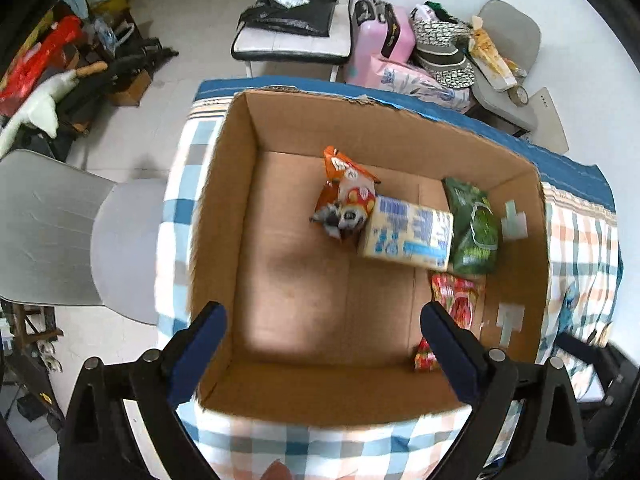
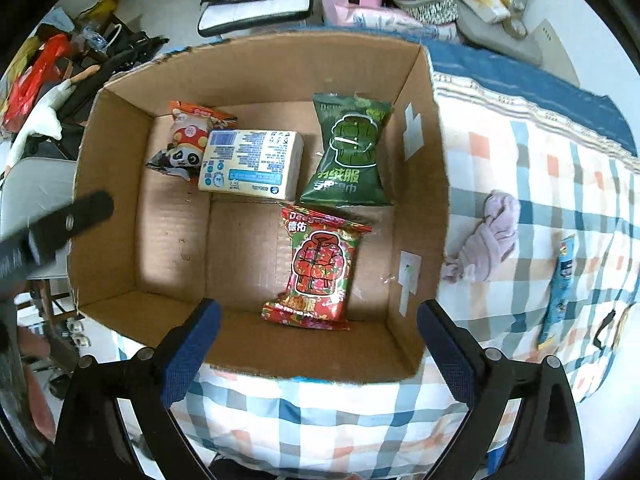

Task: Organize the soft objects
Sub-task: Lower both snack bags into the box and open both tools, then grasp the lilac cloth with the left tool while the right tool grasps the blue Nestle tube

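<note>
An open cardboard box [image 2: 120, 152] stands on a checked cloth [image 2: 540, 184]. Inside lie a panda pack [image 2: 190, 140], a cream tissue pack [image 2: 252, 164], a green pack [image 2: 352, 152] and a red pack [image 2: 320, 264]. The left wrist view shows the same box [image 1: 224, 200] with the panda pack [image 1: 348, 196], tissue pack [image 1: 408, 236], green pack [image 1: 474, 228] and red pack [image 1: 456, 300]. My left gripper [image 1: 324, 352] and right gripper [image 2: 318, 344] are open and empty above the box's near edge. A lilac cloth [image 2: 488, 240] and a blue pack [image 2: 560, 288] lie on the checked cloth, right of the box.
A grey chair [image 1: 60, 240] stands left of the bed. A white chair with a black bag [image 1: 296, 4], a pink suitcase [image 1: 380, 40] and piled bags [image 1: 444, 48] stand beyond the box. Clutter lines the far left floor [image 1: 60, 64].
</note>
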A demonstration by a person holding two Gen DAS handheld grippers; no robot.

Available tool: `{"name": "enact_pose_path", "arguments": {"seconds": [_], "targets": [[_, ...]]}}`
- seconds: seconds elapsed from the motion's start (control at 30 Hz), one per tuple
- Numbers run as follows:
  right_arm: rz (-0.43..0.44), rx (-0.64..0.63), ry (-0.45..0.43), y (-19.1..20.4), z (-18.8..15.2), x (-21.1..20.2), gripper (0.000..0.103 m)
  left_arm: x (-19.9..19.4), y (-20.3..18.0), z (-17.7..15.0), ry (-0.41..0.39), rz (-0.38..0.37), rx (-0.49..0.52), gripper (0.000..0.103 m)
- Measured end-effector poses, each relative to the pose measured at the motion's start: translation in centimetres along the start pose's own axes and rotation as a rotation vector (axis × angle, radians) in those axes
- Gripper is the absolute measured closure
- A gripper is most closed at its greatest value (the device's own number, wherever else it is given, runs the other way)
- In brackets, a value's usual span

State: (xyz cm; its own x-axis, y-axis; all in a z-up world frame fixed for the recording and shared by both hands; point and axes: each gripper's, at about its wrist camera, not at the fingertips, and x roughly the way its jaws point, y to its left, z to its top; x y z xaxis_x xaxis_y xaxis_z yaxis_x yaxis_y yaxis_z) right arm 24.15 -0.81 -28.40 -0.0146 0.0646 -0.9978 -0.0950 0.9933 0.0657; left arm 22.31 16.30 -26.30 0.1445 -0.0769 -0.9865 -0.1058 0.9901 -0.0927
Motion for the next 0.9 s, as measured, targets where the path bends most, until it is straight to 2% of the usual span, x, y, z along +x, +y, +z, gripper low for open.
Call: {"name": "enact_pose_path", "arguments": {"seconds": [0.27,0.57,0.7,0.9], "targets": [[0.03,-0.027,-0.081,-0.5,-3.1,-3.7,0.003,-4.4,-0.5,-3.8,-0.089,0.037,0.011,0.004],[0.114,-0.021,-0.119,-2.3,-5.4,-6.5,0.003,-7.2,-3.0,-5.8,-0.129,0.049,0.015,0.004],[0.157,0.019,-0.129,-5.2,-6.3,-7.4,0.003,-8.5,-6.7,-6.1,-0.156,0.049,0.056,0.004],[0.157,0.134,-0.168,-13.4,-7.9,-8.9,0.003,-8.5,-15.5,-5.4,-0.178,0.044,0.199,0.004]]}}
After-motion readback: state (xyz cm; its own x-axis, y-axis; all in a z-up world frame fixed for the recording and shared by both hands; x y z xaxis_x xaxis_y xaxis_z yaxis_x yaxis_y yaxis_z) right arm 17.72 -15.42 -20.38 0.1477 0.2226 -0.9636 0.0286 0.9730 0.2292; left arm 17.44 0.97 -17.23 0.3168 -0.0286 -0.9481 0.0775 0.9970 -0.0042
